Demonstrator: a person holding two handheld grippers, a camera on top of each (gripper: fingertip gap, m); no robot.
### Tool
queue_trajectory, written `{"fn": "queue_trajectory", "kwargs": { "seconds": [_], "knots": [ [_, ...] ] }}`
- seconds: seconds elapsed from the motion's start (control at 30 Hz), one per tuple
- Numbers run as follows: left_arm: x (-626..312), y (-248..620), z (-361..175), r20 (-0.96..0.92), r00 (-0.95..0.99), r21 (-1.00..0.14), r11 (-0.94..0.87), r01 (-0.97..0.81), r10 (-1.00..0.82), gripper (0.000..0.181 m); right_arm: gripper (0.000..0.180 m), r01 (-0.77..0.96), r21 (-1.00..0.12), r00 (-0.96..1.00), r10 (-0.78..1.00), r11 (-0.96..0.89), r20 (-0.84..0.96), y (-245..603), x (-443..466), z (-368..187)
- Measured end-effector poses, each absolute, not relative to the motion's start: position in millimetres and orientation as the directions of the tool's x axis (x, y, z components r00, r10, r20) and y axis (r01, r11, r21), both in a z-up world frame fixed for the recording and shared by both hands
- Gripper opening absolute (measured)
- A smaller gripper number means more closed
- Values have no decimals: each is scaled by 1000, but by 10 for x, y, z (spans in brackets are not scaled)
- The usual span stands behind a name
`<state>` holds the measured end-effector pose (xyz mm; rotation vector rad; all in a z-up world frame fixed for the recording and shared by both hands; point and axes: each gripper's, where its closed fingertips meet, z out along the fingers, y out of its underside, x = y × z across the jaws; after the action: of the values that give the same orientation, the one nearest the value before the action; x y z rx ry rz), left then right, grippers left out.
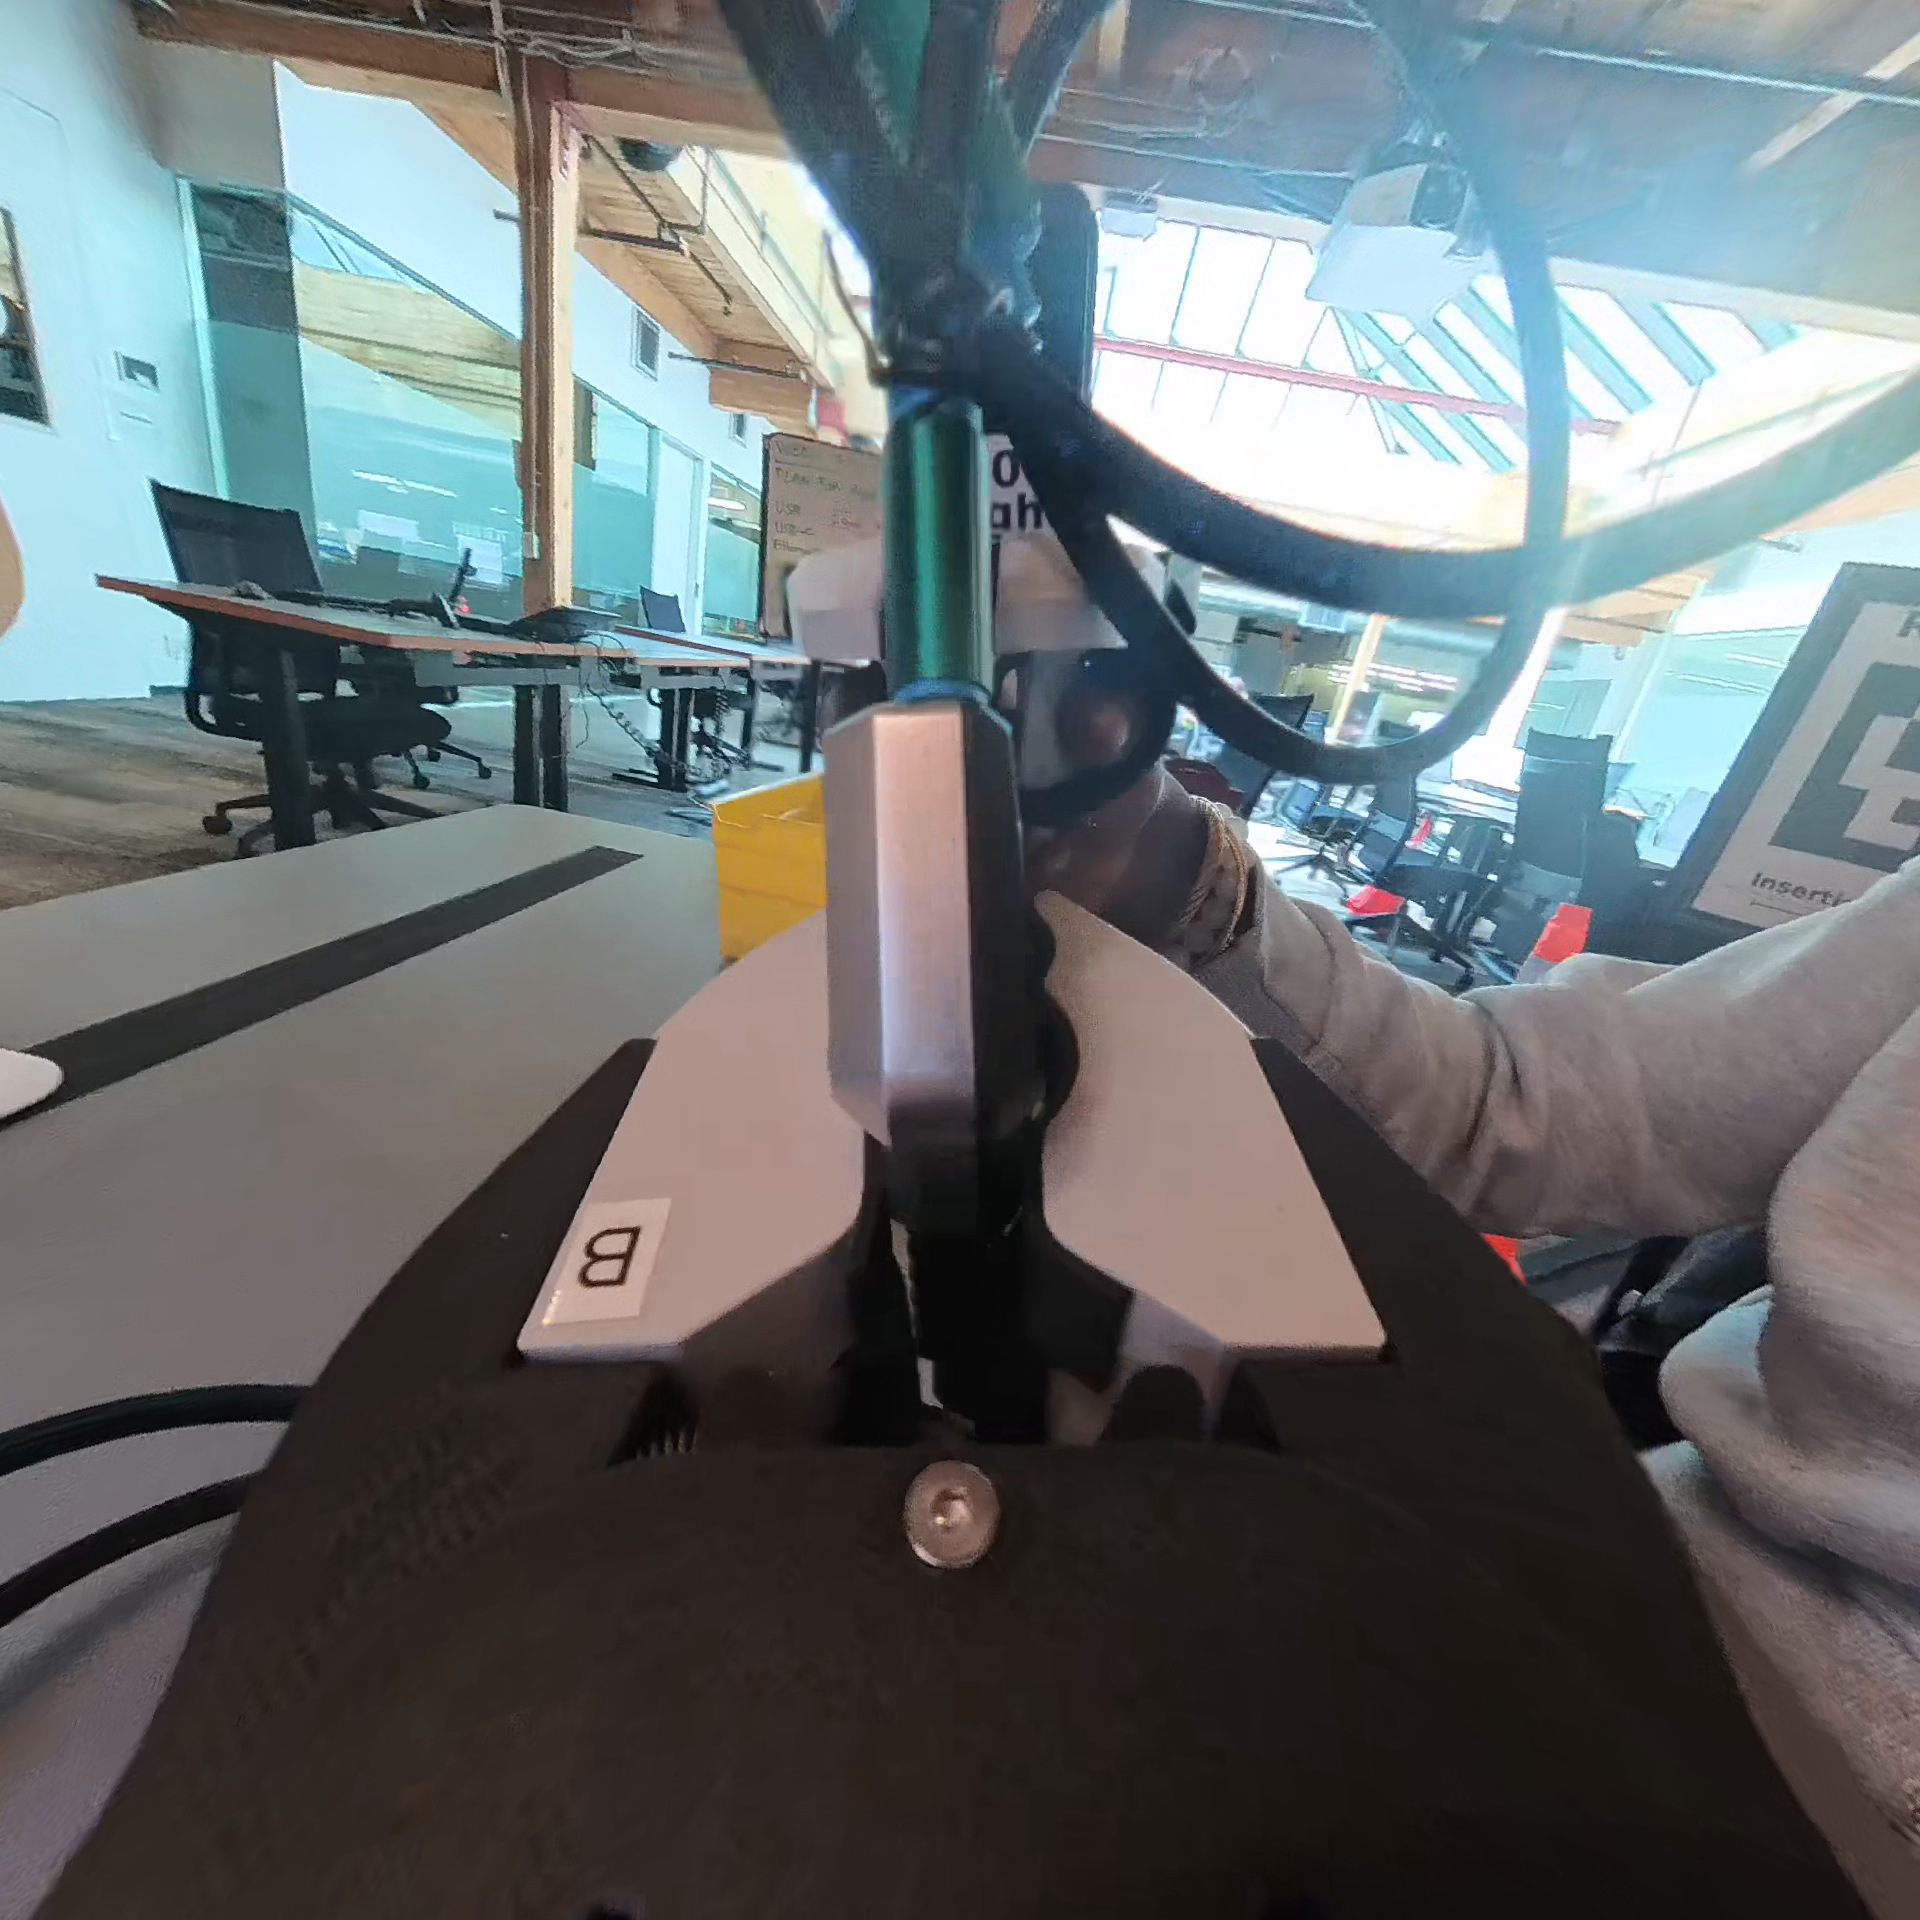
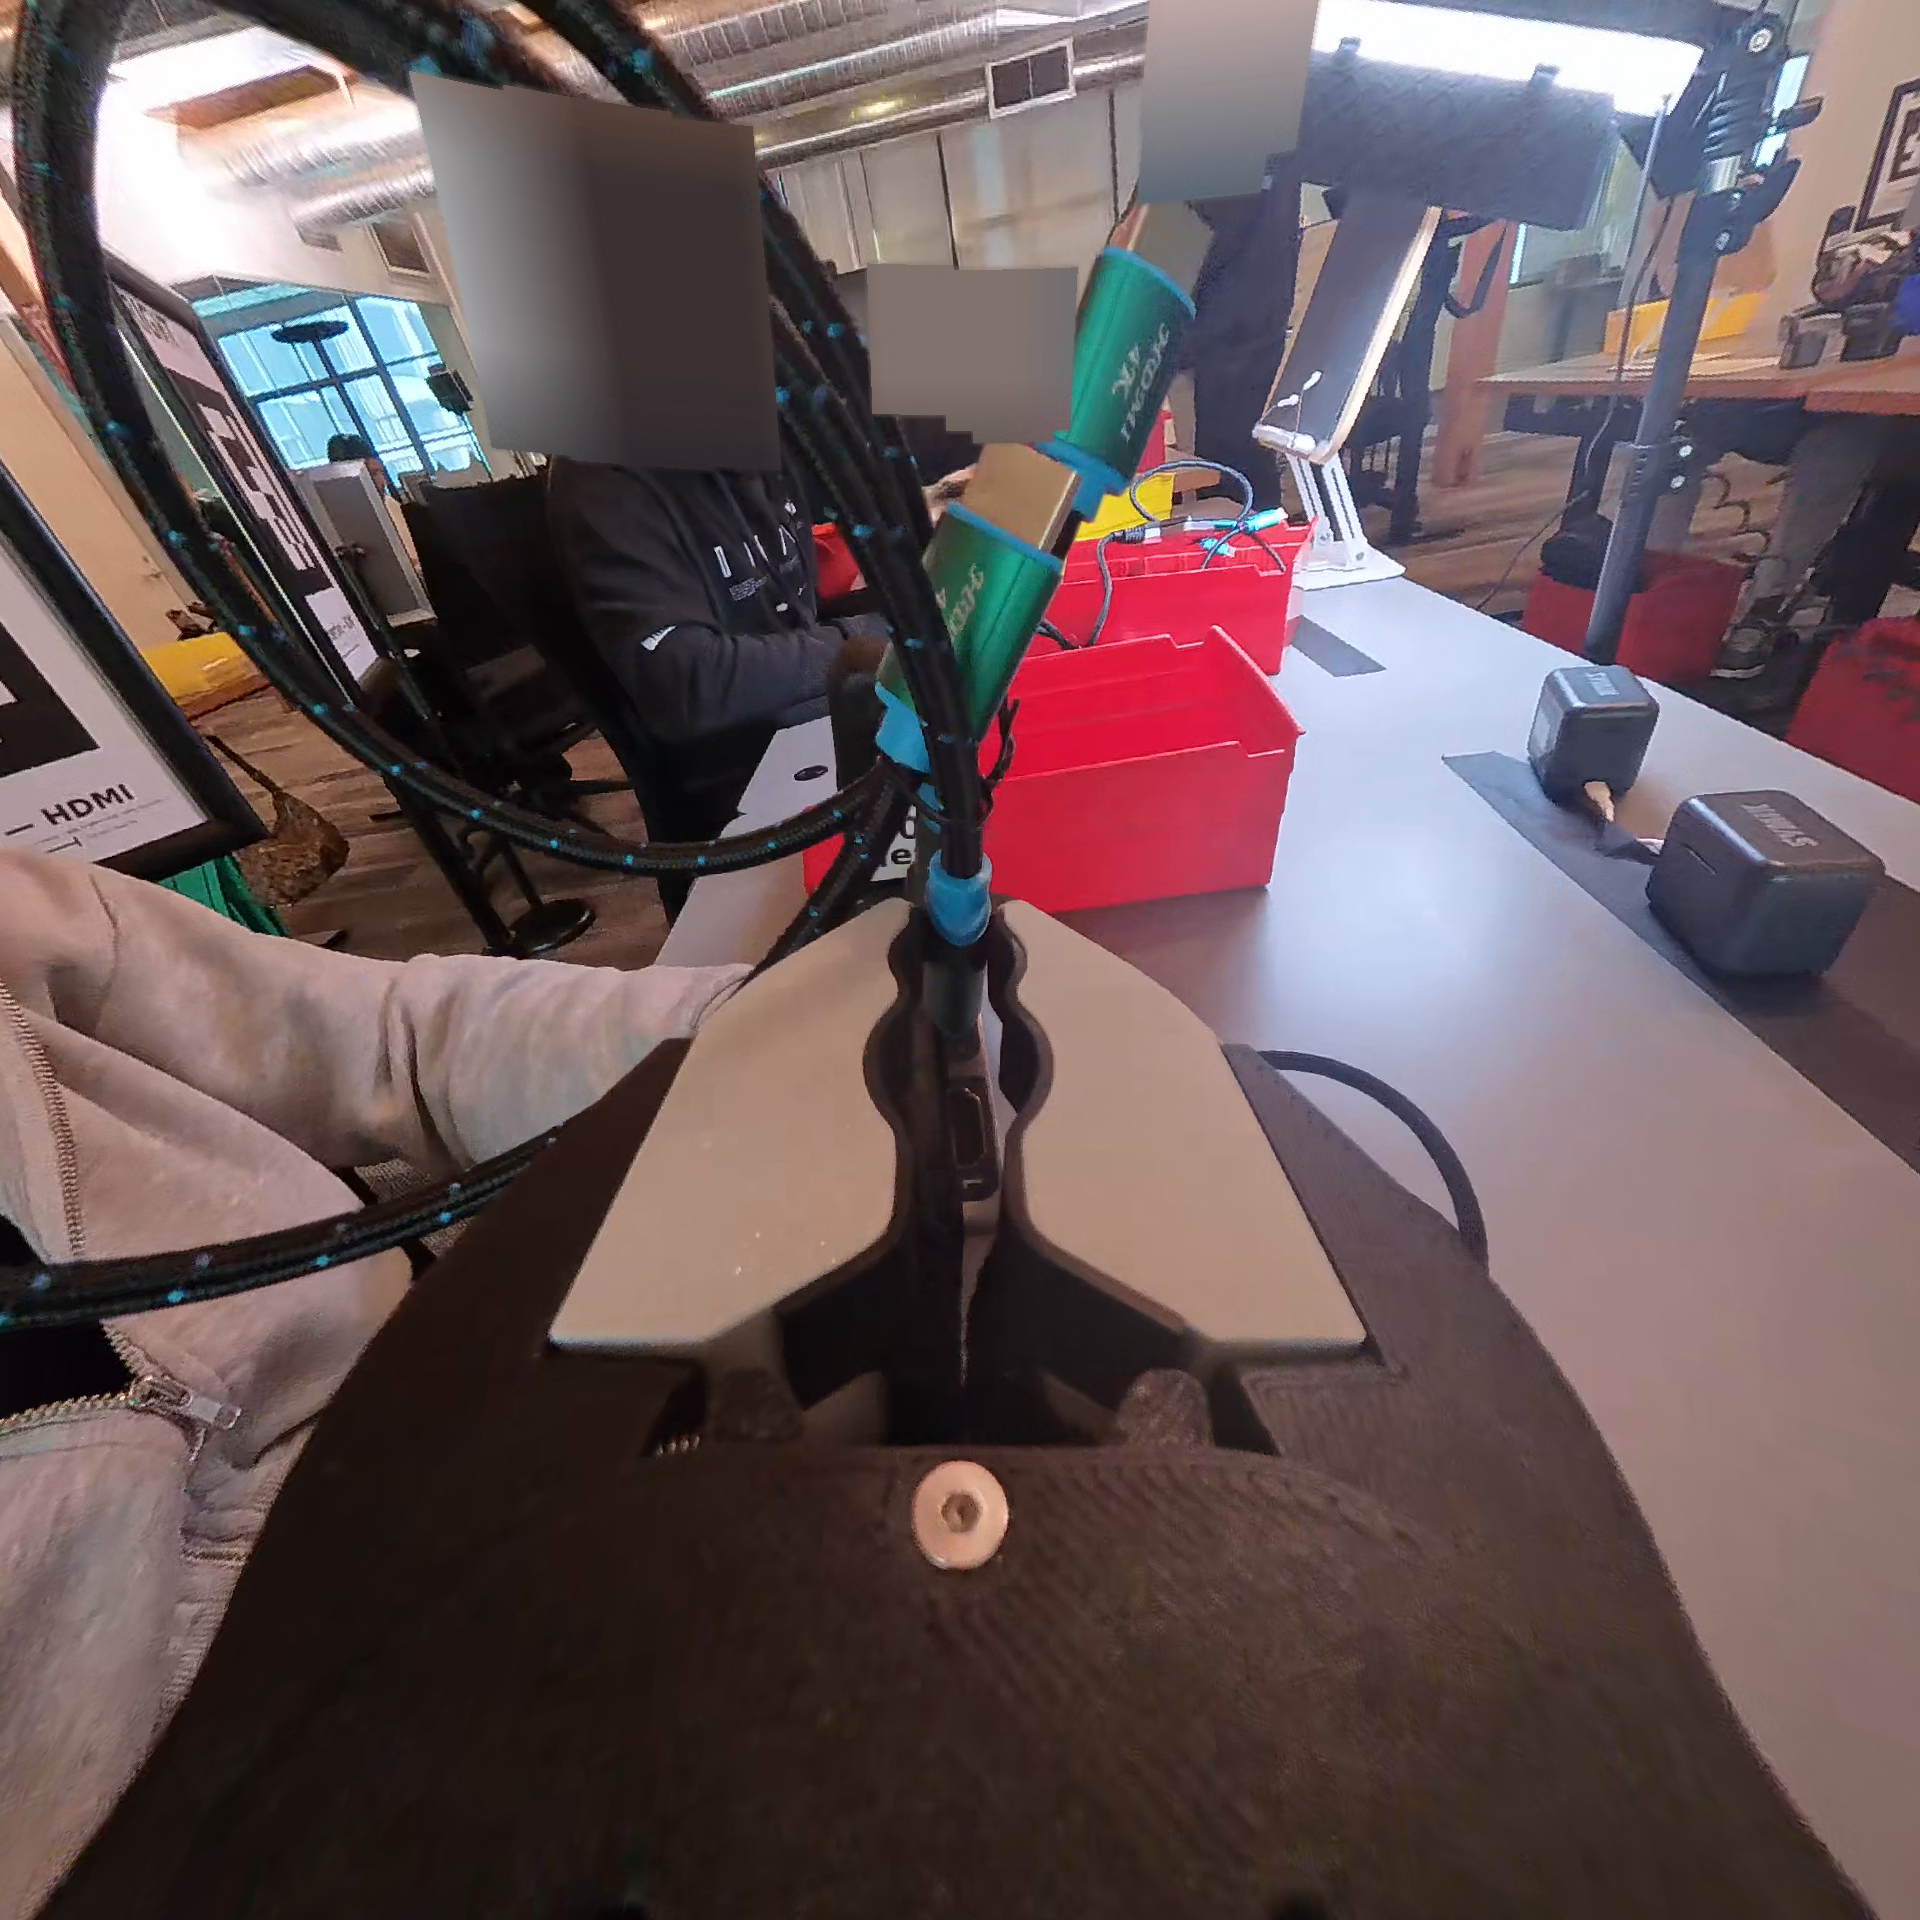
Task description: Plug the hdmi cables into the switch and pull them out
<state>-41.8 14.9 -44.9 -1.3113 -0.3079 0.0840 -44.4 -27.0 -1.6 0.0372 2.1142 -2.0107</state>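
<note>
My left gripper [image 1: 914, 966] is shut on the HDMI switch [image 1: 914, 914], a silver and black box held upright above the grey table [image 1: 260, 1143]. A green HDMI plug [image 1: 928, 561] sits in the switch's top end. My right gripper [image 2: 956, 925] faces it and is shut around that green plug [image 2: 951, 992]. One side of the switch with an empty port [image 2: 971, 1132] shows between its fingers. Two more green plugs [image 2: 987, 613] [image 2: 1127, 364] hang loose on the tied bundle of black braided cables [image 2: 644, 852]. The right gripper's white fingertips [image 1: 1060, 603] also show in the left wrist view.
Red bins [image 2: 1132, 769] and two dark grey cubes [image 2: 1766, 883] stand on the table beyond the right gripper. A yellow bin [image 1: 769, 862] is behind the switch. A grey sleeve [image 1: 1507, 1060] reaches in. A framed sign [image 2: 62, 748] stands at the left. A person in a dark hoodie [image 2: 707, 613] sits behind.
</note>
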Motion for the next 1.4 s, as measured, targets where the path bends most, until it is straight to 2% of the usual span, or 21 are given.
{"fn": "queue_trajectory", "kwargs": {
  "seconds": [0.57, 1.4],
  "knots": [
    [-431, 162, -269, 272, 942, -895, 410, 174, 194, 22, 11, 185, -983, -979, -86, -14, -183, -262, -499, 131],
    [-400, 247, -254, 346, 927, -853, 462, 244, 149, 22, 3, 113, -988, -993, 31, -105, -117, -96, -606, 356]
  ]
}}
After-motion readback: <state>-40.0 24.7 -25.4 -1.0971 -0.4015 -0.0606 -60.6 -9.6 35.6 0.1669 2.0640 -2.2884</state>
